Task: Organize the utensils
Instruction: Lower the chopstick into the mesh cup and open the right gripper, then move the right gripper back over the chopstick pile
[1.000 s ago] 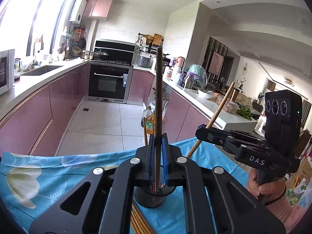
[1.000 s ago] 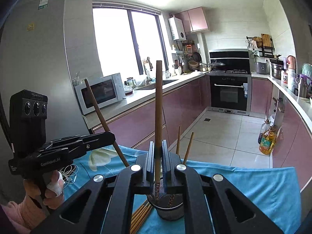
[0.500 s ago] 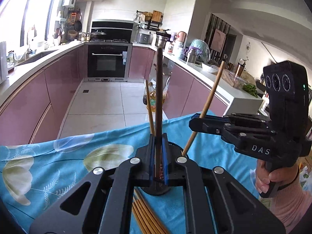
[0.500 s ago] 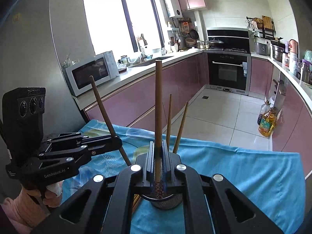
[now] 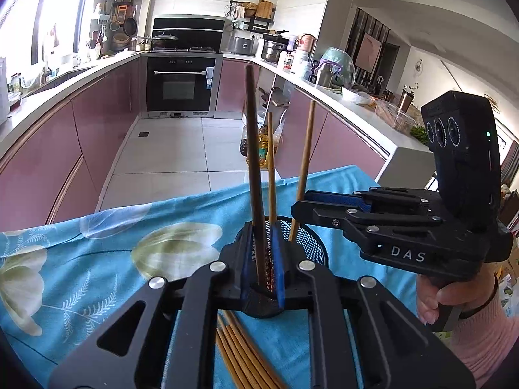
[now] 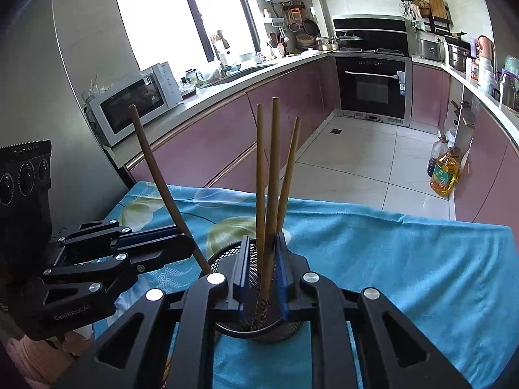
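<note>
A black mesh holder (image 5: 308, 240) (image 6: 227, 256) stands on the blue flowered cloth. My left gripper (image 5: 262, 259) has its jaws parted around a dark chopstick (image 5: 253, 162) that leans in the holder, tip down. My right gripper (image 6: 262, 269) also has its jaws parted, with a brown chopstick (image 6: 271, 178) standing loose between them in the holder. Two other chopsticks (image 6: 259, 162) stand in the holder. In the left wrist view the right gripper (image 5: 301, 204) is beside the holder at the right. In the right wrist view the left gripper (image 6: 181, 243) is at the left.
A bundle of several chopsticks (image 5: 240, 356) lies on the cloth (image 5: 97, 259) under my left gripper. The cloth's far edge (image 6: 389, 214) drops to the tiled kitchen floor. Pink cabinets, an oven (image 5: 180, 84) and a microwave (image 6: 133, 103) are behind.
Both grippers have come down over the holder and opened. Each chopstick has dropped into the holder and now leans loose between the jaws.
</note>
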A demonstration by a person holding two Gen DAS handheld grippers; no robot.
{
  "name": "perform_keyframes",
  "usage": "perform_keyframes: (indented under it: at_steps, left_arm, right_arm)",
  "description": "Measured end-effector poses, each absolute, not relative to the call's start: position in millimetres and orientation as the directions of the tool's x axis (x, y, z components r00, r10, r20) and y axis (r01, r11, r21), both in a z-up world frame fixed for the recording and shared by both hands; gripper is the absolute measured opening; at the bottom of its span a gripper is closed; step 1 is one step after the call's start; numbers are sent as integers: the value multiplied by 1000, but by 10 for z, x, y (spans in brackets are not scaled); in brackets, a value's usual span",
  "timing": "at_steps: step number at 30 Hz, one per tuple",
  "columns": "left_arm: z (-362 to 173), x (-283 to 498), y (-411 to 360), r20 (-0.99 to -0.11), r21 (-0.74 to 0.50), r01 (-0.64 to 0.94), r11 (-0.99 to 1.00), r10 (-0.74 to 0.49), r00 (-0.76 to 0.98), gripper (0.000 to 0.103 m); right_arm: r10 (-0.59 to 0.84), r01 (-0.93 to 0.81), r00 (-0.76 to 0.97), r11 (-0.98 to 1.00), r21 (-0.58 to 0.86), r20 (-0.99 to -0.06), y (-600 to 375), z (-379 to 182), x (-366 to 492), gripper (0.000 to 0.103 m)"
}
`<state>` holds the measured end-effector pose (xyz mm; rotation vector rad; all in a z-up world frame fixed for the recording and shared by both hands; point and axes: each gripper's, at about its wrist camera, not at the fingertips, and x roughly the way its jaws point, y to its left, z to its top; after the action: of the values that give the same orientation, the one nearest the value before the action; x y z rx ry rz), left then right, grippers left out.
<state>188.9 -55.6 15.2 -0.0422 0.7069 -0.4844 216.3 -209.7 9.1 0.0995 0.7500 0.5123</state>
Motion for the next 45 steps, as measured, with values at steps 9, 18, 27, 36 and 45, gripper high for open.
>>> perform_keyframes:
  at_steps: [9, 18, 27, 36, 45]
  left_arm:
    - [82, 1802, -423, -602, -208, 397, 894, -437, 668, 23]
    - [-38, 1463, -158, -589, -174, 322, 931, -360, 723, 33]
    - [-506, 1129, 77, -672, -173, 265, 949, -310, 672, 37]
    - [-908, 922, 107, -727, -177, 241, 954, -291, 622, 40]
    - [-1060, 812, 31, -749, -174, 249, 953, -292, 595, 42]
  right_arm:
    - [491, -421, 633, 867, 266, -599, -2107, 98, 1988, 32]
    - [508, -480, 636, 850, 217, -582, -2019, 96, 1540, 39]
    - [535, -516, 519, 818, 255, -666, -1818, -381, 1269, 42]
    - [497, -503, 473, 830, 240, -728, -1625, -759, 1160, 42]
    - [485, -511, 459, 829, 226, -744, -1515, -873, 1066, 42]
